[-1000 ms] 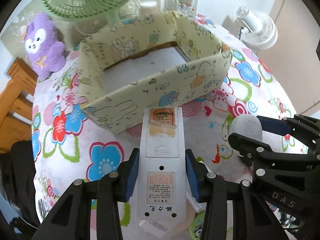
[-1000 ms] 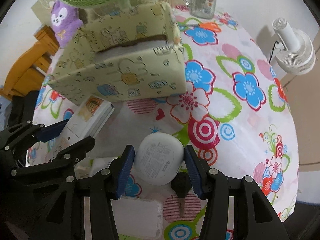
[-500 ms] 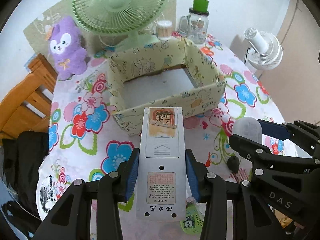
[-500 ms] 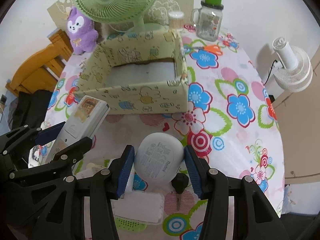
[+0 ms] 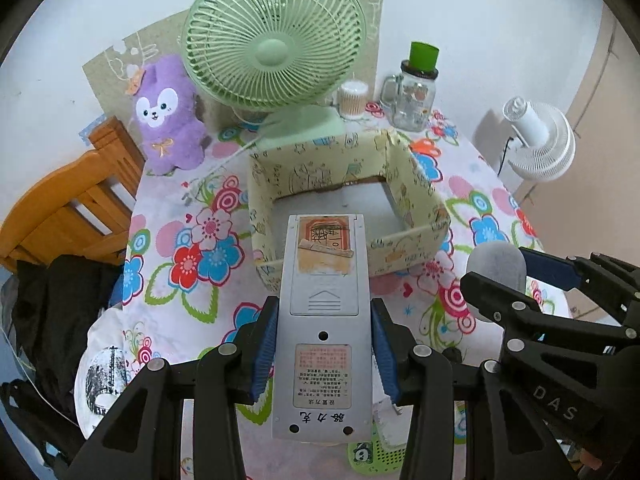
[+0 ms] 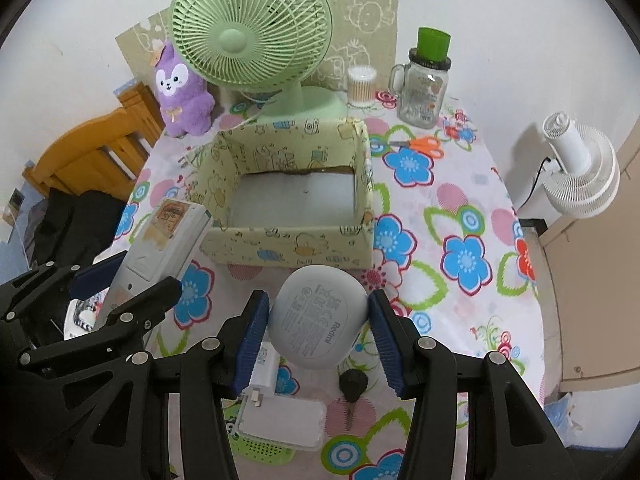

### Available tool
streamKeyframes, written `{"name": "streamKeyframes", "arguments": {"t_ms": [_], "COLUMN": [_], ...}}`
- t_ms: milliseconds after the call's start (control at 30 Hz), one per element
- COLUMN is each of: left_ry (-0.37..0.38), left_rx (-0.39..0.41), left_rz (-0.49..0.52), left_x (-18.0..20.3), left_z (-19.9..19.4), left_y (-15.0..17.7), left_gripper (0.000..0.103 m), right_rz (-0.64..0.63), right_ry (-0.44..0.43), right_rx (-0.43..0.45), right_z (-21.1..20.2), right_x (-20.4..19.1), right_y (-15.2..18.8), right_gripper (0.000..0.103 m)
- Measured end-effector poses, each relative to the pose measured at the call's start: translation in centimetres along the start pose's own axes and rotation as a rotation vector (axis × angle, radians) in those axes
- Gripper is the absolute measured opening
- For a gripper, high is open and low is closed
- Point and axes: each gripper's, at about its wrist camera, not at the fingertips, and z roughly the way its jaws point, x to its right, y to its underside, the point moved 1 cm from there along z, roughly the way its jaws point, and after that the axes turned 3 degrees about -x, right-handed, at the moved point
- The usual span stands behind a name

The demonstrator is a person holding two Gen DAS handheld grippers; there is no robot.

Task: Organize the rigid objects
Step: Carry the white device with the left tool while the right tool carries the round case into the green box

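While the left gripper is clamping its blue pads on the sides of a grey remote control, held back side up above the worktop, the remote's lower end is hiding whatever is lying straight beneath it. The right gripper is squeezing a rounded grey earbud case between its pads, printed side up; the small print is hard to read apart from one brand word. Below this gripper, a white charger, a clear-lidded white box resting on a green perforated basket, and a black-headed key are lying on the flowered cloth, each partly covered by the black fingers. Ahead of both grippers, an open cardboard box with cartoon wrapping is sitting on the worktop, its floor bare. Behind it a green fan, a purple plush toy, a tub of cotton swabs and a glass jar with a green lid are standing near the wall. Orange scissors are peeking out beside the box. A white fan is standing off the worktop's right edge, and a wooden chair is being cut off at left.
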Motion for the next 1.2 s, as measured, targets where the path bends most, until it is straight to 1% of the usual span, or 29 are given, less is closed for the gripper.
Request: {"name": "streamKeyframes", "arguments": {"t_ms": [400, 900, 1200], "left_ry": [0.001, 0.005, 0.007], "left_rx": [0.028, 0.017, 0.007], "left_rz": [-0.032, -0.082, -0.099], "left_x": [-0.1, -1.1, -1.6], "left_z": [0.1, 2.9, 5.2], "left_y": [-2.3, -5.6, -7.5], "left_gripper": [0.045, 0.045, 0.045], "right_rz": [-0.008, -0.013, 0.004], "right_ry": [0.002, -0.006, -0.015], "right_rx": [0.018, 0.007, -0.003], "right_z": [-0.1, 2.4, 4.5], "right_x": [0.6, 1.0, 1.6], "right_y": [-2.7, -6.4, -8.8], "right_gripper": [0.054, 0.054, 0.054]}}
